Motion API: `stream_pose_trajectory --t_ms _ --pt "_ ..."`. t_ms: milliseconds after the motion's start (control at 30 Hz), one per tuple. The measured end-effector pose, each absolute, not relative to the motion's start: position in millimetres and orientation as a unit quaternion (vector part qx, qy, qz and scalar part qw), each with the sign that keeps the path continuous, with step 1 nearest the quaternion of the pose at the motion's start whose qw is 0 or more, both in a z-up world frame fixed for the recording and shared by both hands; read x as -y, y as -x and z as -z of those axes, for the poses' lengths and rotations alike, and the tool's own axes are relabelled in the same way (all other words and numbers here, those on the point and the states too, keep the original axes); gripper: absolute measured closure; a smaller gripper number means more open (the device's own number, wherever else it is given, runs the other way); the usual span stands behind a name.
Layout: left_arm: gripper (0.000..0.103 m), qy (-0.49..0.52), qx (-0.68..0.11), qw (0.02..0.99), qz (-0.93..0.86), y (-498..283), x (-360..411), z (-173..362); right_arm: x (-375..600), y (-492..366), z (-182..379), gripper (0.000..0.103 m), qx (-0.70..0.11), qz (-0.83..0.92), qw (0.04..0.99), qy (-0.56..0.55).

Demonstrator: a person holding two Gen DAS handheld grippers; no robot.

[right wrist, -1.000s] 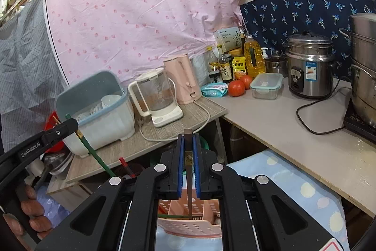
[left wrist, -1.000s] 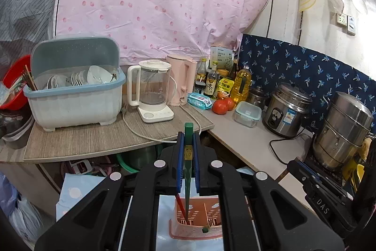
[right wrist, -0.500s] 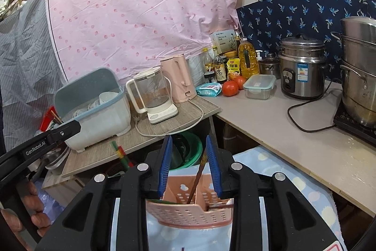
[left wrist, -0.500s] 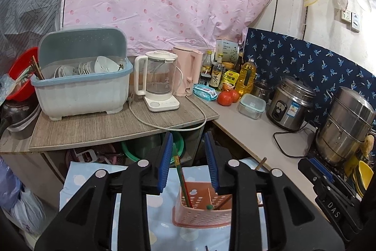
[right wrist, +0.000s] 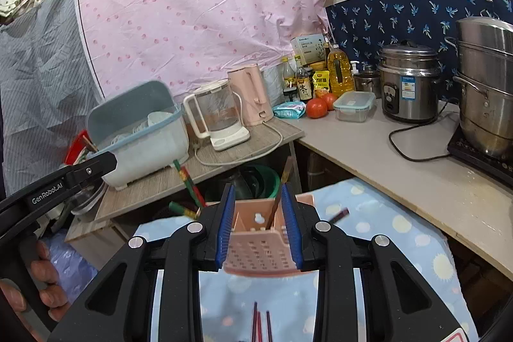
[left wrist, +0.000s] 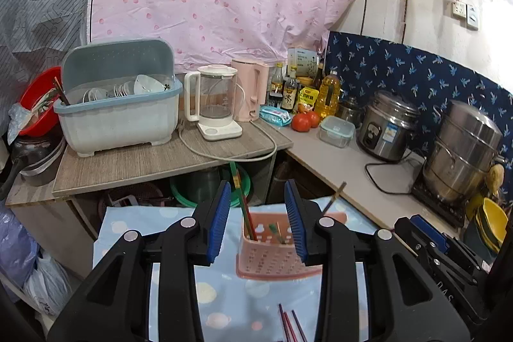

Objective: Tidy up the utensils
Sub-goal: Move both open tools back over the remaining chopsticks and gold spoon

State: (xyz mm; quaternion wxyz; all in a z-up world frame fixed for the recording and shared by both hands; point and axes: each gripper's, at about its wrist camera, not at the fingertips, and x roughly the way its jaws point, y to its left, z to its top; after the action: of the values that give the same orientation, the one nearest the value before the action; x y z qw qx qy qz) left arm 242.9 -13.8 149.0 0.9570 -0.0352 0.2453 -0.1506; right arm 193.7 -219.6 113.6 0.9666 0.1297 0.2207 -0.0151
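A pink slotted utensil basket (left wrist: 275,258) (right wrist: 259,252) stands on the blue spotted cloth (left wrist: 134,233). My left gripper (left wrist: 257,220) hangs just in front of it, its jaws opening. A green-and-red chopstick (left wrist: 241,197) stands in the basket beyond the blue pads, touching neither. My right gripper (right wrist: 258,226) is open too, and a brown chopstick (right wrist: 282,188) leans in the basket past its pads. The green-and-red chopstick (right wrist: 187,181) also shows at the left of the right wrist view. Loose dark chopsticks (left wrist: 288,322) (right wrist: 261,326) lie on the cloth near me.
A blue dish rack (left wrist: 118,114), a glass kettle (left wrist: 218,104) and a pink kettle (left wrist: 251,92) stand on the wooden shelf behind. Bottles, tomatoes (left wrist: 304,120), a rice cooker (left wrist: 388,130) and a steel pot (left wrist: 465,156) line the right counter. A hand (right wrist: 41,287) holds the left gripper.
Both grippers were shut on upright chopsticks a second ago. They have opened, the chopsticks now stand in the basket, and both grippers have drawn back from it.
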Motion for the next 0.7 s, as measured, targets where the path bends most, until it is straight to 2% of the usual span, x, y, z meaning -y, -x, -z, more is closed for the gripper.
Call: stream_pose_trajectory --t_ms 333,700 --pt "0.068 0.019 -0.289 0.944 0.160 -184 14 -108 207 -127 -73 0.073 -0.265 0.004 0.956 -0.126" --pt "0.067 0.005 -0.383 0.909 0.163 -111 9 -11 190 -42 13 0.073 -0.358 0.004 0.928 -0.101"
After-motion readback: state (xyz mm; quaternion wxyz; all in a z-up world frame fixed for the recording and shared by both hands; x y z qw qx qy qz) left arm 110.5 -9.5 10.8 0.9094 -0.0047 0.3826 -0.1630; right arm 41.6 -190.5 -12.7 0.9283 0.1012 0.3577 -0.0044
